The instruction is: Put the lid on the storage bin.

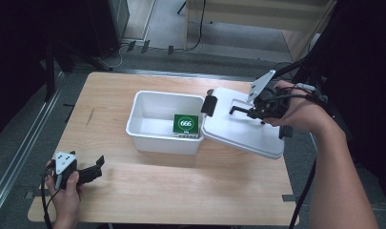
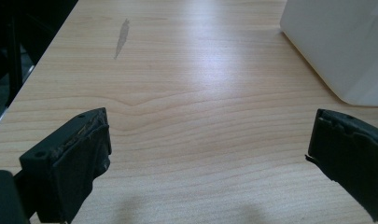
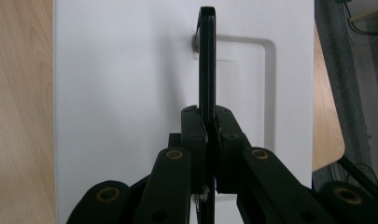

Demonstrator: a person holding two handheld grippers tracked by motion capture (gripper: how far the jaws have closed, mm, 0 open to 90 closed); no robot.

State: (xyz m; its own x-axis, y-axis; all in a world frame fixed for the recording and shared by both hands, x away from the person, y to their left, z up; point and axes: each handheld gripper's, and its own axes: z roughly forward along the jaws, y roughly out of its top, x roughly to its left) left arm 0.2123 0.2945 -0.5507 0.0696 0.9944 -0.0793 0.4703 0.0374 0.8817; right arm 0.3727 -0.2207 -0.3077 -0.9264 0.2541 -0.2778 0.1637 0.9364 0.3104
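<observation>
Right hand-held gripper (image 3: 209, 128) is clamped on the lid's handle (image 3: 206, 60); keep the lid (image 1: 243, 126) level over the box (image 1: 164, 121). Left hand-held gripper (image 2: 210, 149) idles open.

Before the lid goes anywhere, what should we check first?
1. Right tool shut on the lid's black handle: ok.
2. Lid lifted clear of the white box: not ok, its edge leans on the box rim.
3. Box open, green packet inside: ok.
4. Left tool open, resting apart from the box: ok.
5. Latch free: cannot tell.
</observation>
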